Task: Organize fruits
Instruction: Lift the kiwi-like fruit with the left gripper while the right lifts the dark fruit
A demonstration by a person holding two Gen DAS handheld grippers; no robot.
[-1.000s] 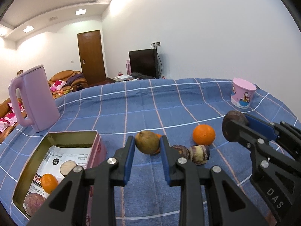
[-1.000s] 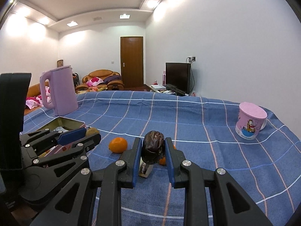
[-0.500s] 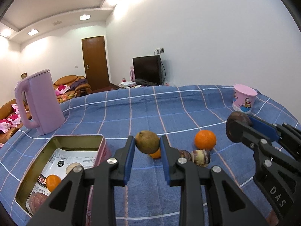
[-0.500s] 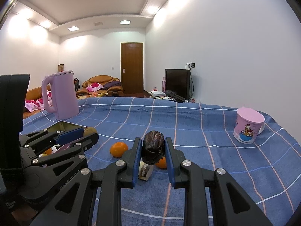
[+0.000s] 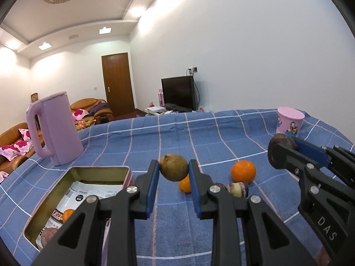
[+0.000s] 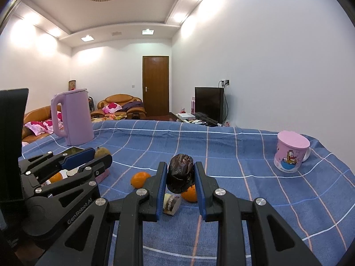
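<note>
Left of my left gripper (image 5: 173, 173), the tin (image 5: 101, 170) lies open on the cloth (image 5: 199, 133): in it a printed paper liner, an orange (image 5: 67, 214) and a purplish fruit (image 5: 47, 235) (the print is too small to read). The left fingers (image 5: 153, 177) clamp a brown-green fruit (image 5: 173, 170), smooth and roundish, clear of the cloth. My right gripper (image 6: 180, 177) pinches a dark fruit (image 6: 180, 176), wrinkled and purple-black, also off the cloth. Beyond the left fingers lie two more oranges (image 5: 243, 171) and cut purple pieces (image 5: 237, 189). Far right of both grippers stands a lidded pink cup (image 6: 290, 154) with a cartoon. Far left stands a kettle (image 5: 54, 130). The right gripper reads "DAS", the left "Gen Robot".
</note>
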